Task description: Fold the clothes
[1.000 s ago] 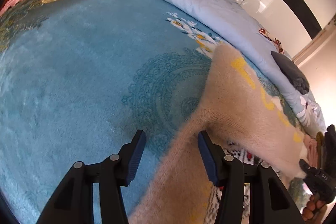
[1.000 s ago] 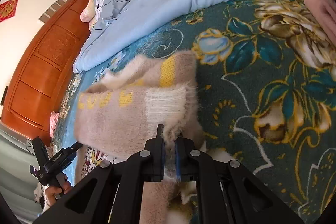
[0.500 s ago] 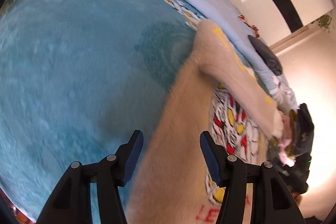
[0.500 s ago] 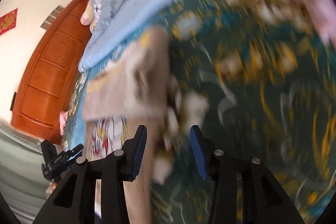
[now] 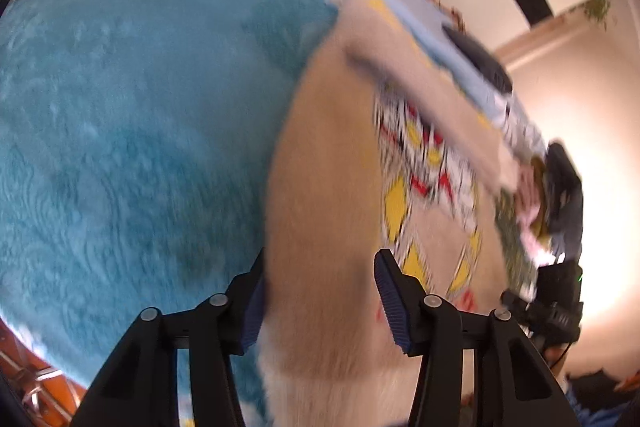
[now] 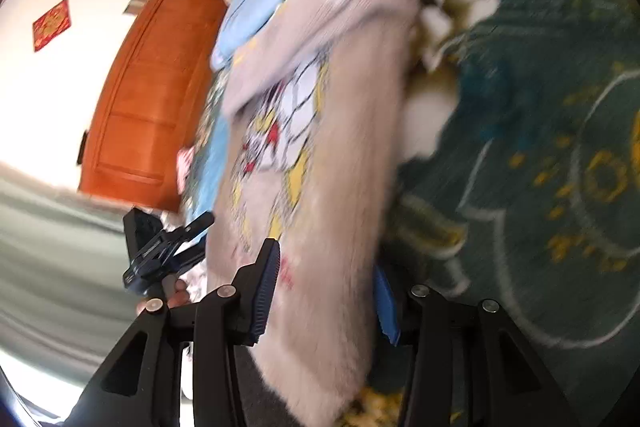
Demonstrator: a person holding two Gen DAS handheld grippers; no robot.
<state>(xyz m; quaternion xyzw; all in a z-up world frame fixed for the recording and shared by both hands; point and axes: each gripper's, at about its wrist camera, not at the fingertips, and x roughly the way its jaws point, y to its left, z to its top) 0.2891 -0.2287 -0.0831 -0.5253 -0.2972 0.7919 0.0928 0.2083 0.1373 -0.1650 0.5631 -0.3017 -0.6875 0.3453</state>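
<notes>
Sweater point(image 5: 320, 227) lying between pads of left claw point(image 5: 320, 301), closing but not yet pinching. Right claw point(image 6: 326, 293) half open astride its fuzzy edge. Red lettering too blurred to read.

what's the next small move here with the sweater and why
Probably close both grippers on the sweater's near edge. The left gripper, jaws closing, and right gripper each straddle the hem without clearly pinching it, and one sleeve already lies folded across the front.

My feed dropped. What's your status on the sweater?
Left gripper closing, right gripper open; both straddle sweater hem. Sleeve folded across. Nothing blocking.
</notes>
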